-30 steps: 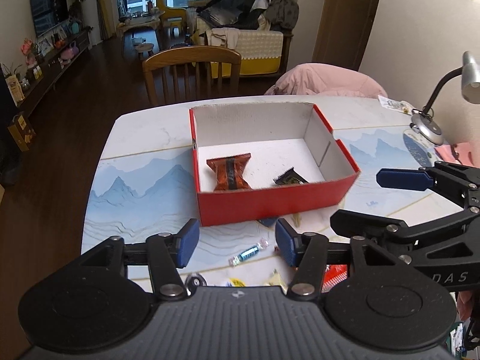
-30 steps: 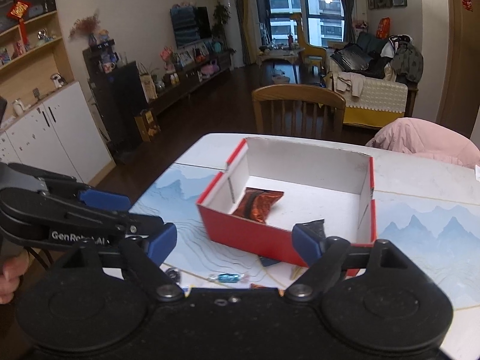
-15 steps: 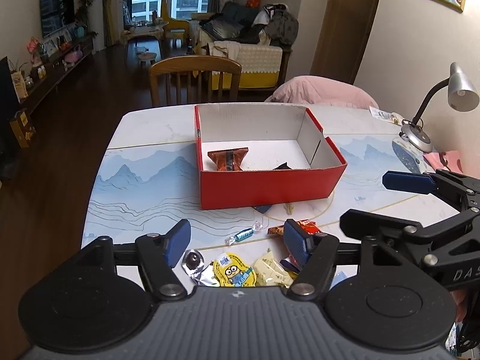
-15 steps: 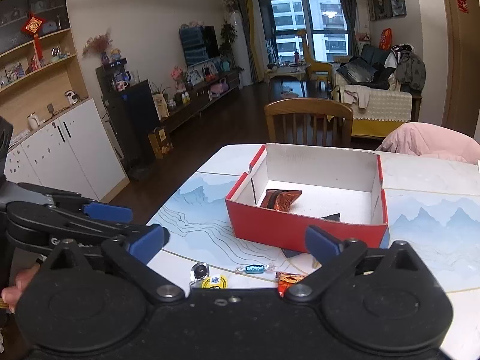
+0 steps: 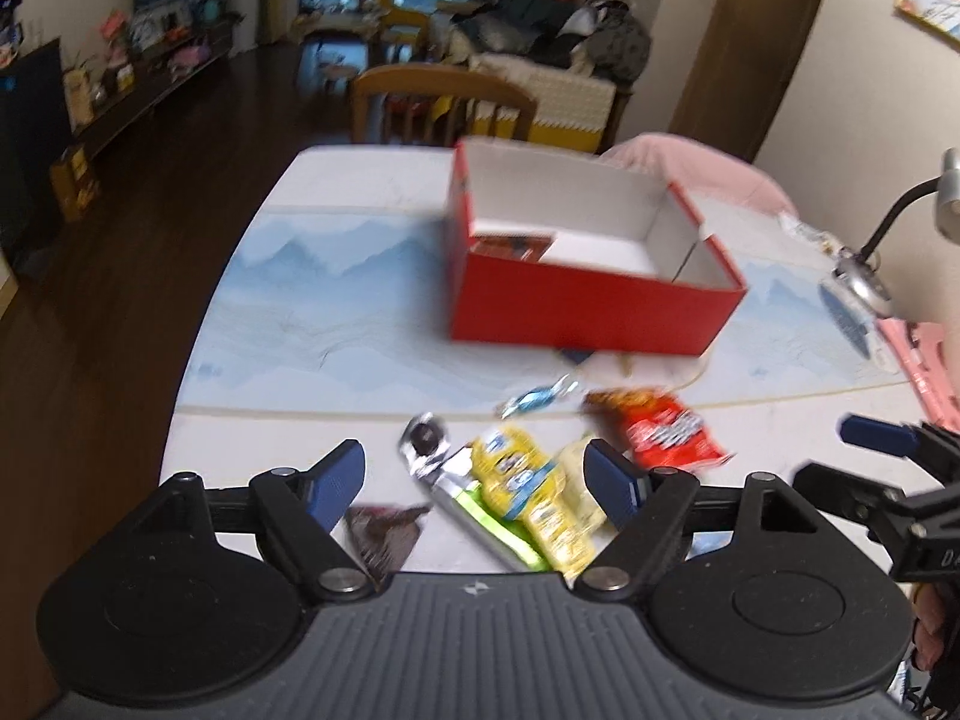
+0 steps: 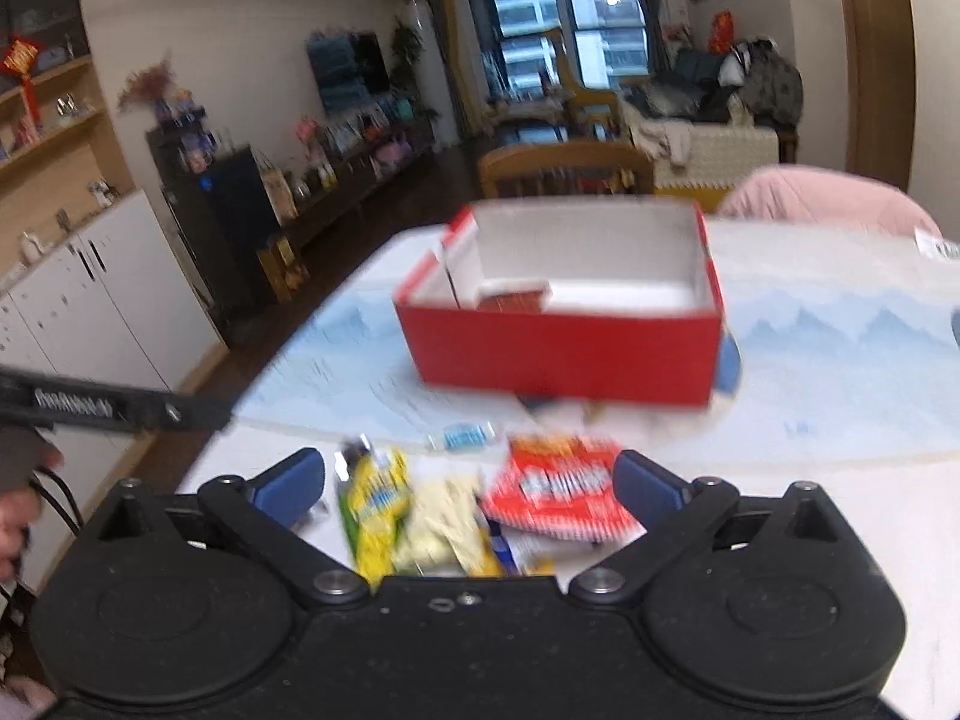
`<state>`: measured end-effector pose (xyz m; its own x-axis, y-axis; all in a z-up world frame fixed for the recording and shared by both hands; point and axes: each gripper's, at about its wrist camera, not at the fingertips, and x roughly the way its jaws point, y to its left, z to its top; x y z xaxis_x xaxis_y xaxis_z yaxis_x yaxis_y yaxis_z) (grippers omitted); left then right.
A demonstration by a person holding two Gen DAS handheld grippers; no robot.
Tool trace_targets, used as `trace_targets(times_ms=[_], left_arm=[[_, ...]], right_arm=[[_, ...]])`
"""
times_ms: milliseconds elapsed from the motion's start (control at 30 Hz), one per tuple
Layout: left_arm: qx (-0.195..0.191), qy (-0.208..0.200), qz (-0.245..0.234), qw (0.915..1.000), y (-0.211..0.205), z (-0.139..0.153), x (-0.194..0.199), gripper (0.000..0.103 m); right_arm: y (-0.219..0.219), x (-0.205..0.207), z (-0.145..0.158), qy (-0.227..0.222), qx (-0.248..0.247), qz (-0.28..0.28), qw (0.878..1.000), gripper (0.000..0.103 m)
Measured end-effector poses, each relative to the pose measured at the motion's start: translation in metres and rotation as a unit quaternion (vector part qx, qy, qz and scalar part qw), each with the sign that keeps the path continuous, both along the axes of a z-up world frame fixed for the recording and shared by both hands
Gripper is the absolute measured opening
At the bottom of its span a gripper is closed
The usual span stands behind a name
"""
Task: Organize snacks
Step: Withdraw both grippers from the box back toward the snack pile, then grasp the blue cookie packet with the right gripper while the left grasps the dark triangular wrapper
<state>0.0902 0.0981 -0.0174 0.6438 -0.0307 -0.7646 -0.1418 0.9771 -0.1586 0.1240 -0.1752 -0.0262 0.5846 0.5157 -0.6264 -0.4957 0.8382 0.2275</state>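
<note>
A red cardboard box (image 5: 588, 306) (image 6: 564, 354) stands open on the table, with a brown packet (image 5: 510, 247) inside by its left wall. In front of it lie loose snacks: a red packet (image 5: 666, 429) (image 6: 558, 492), a yellow packet (image 5: 528, 498) (image 6: 378, 504), a pale packet (image 6: 438, 522), a blue-wrapped candy (image 5: 534, 399), a silver-wrapped candy (image 5: 426, 441) and a dark brown packet (image 5: 384, 531). My left gripper (image 5: 474, 483) hovers over the yellow packet, its jaws opening, touching nothing. My right gripper (image 6: 468, 483) hangs wide open above the pile, gripping nothing.
A desk lamp (image 5: 864, 276) and a pink item (image 5: 918, 360) sit at the table's right side. A wooden chair (image 5: 444, 102) and a pink garment (image 5: 690, 162) are behind the table. The table's left edge drops to a dark floor.
Both grippers have drawn back from the box and sunk toward the table, and their jaws have spread wider. The loose snack pile has come into view under them.
</note>
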Motion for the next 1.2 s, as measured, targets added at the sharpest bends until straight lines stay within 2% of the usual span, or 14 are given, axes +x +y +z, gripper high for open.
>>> trace_targets(times_ms=[167, 300, 467, 667, 1000, 1033, 1133, 1200], left_arm=[[0.006, 0.03, 0.027, 0.9992, 0.014, -0.03, -0.004, 0.08], [0.007, 0.06, 0.039, 0.9974, 0.023, -0.054, -0.004, 0.08], [0.008, 0.08, 0.048, 0.9956, 0.031, -0.075, -0.003, 0.08], [0.021, 0.115, 0.031, 0.9926, 0.028, -0.101, 0.009, 0.08], [0.015, 0.13, 0.019, 0.9912, 0.025, -0.124, 0.035, 0.079], [0.014, 0.131, 0.021, 0.9911, 0.025, -0.125, 0.037, 0.078], [0.008, 0.131, 0.018, 0.9912, 0.027, -0.127, 0.044, 0.065], [0.012, 0.128, 0.014, 0.9917, 0.027, -0.126, 0.047, 0.064]], right_arm=[[-0.01, -0.001, -0.045, 0.041, -0.047, -0.014, 0.998, 0.103], [-0.016, 0.002, -0.075, 0.086, -0.056, -0.03, 0.994, 0.1], [-0.018, 0.004, -0.098, 0.098, -0.094, -0.032, 0.99, 0.096], [-0.016, 0.004, -0.111, 0.112, -0.113, -0.023, 0.987, 0.088], [-0.011, 0.007, -0.119, 0.116, -0.143, -0.007, 0.983, 0.079], [-0.011, 0.007, -0.119, 0.115, -0.145, -0.006, 0.983, 0.078], [-0.012, 0.008, -0.119, 0.111, -0.148, -0.004, 0.983, 0.075], [-0.011, 0.009, -0.118, 0.107, -0.153, -0.002, 0.982, 0.071]])
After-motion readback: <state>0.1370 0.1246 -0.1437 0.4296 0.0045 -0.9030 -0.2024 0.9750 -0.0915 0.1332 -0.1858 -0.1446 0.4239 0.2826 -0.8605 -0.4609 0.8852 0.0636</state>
